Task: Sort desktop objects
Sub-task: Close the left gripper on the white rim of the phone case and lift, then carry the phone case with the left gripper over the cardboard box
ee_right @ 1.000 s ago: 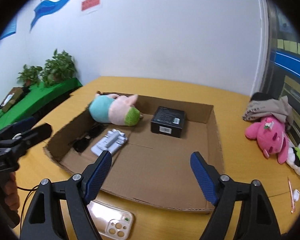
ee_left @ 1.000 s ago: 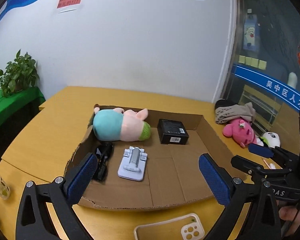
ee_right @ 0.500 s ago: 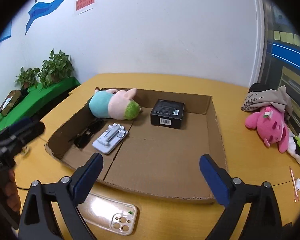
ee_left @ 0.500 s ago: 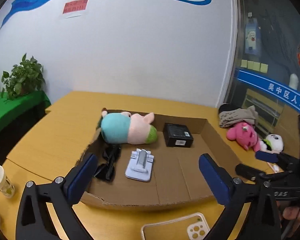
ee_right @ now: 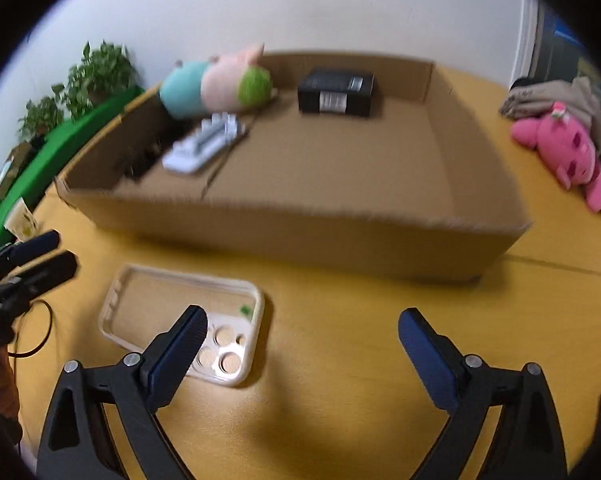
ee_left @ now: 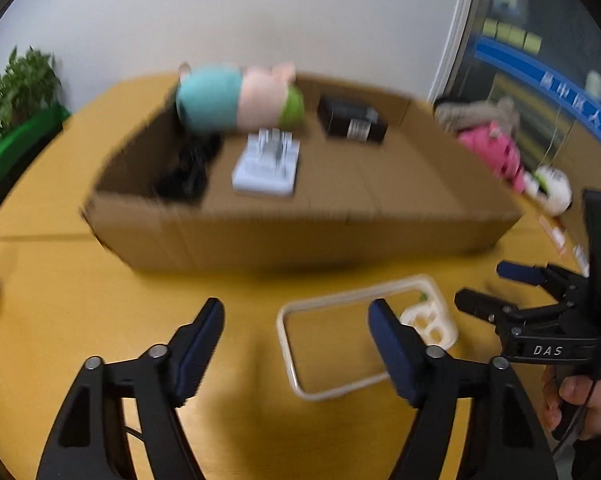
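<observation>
- Far left on the bench (ee_right: 332,360), a paper cup (ee_right: 20,218) stands by itself, outside the cardboard box (ee_right: 300,236); I judge it not yet sorted.
- My left hand-held gripper (ee_left: 296,334) has its jaws spread, though they have just been closing in. Nothing is pinched. Its right finger stands over the phone case (ee_left: 364,336); whether it touches the case, the blur hides.
- The phone case lies flat on the bench just in front of the box's near wall, between my two tools. I take it as the piece in hand: pick it up and lay it in the box.
- Inside the box, left to right: a dark item that looks like sunglasses (ee_right: 140,160), a pale phone stand (ee_right: 204,144), a teal-and-pink plush (ee_right: 216,84) at the back, and a black box (ee_right: 336,90). Those four look done.
- My right hand-held gripper (ee_right: 300,340) is spread wide with only bare bench between the jaws; its left finger overlaps the case's camera end.
- Right of the box, a pink plush (ee_right: 560,152), a folded grey cloth (ee_right: 552,96) and a white plush (ee_left: 552,188) lie on the bench. By my reckoning, roughly half remains.
</observation>
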`<control>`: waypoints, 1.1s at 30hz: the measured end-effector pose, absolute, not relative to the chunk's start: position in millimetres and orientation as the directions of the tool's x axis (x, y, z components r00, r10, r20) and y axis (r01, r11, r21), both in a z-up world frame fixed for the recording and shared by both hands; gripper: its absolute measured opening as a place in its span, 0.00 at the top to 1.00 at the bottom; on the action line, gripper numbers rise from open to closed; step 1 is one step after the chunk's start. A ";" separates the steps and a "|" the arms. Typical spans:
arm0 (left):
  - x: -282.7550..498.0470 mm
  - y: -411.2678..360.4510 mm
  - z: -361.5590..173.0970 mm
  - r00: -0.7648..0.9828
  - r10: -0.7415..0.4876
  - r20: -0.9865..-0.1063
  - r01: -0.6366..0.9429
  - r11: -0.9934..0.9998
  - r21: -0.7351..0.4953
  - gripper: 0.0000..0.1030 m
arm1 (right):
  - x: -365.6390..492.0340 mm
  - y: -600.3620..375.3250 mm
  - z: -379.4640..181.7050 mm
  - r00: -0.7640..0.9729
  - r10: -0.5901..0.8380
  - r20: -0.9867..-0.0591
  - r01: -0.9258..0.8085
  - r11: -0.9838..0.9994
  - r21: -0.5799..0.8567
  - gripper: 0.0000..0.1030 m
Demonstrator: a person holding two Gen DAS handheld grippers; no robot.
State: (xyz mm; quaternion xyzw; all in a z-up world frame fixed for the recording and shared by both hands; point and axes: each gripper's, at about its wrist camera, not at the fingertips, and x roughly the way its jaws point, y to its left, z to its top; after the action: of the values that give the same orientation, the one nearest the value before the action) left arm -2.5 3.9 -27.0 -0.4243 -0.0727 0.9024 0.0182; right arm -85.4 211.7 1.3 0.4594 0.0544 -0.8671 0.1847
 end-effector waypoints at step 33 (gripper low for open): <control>-23.3 29.1 112.5 -0.848 0.109 -0.518 -0.084 -0.994 -0.071 0.96 | -58.6 235.4 132.9 -0.782 -0.384 -0.491 0.415 -0.908 0.049 0.92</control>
State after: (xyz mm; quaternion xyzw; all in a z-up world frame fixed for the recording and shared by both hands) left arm -23.3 29.1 112.5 -0.2706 -0.0229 0.9611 0.0504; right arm -58.6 235.4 132.9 0.2536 0.0308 -0.9434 0.2117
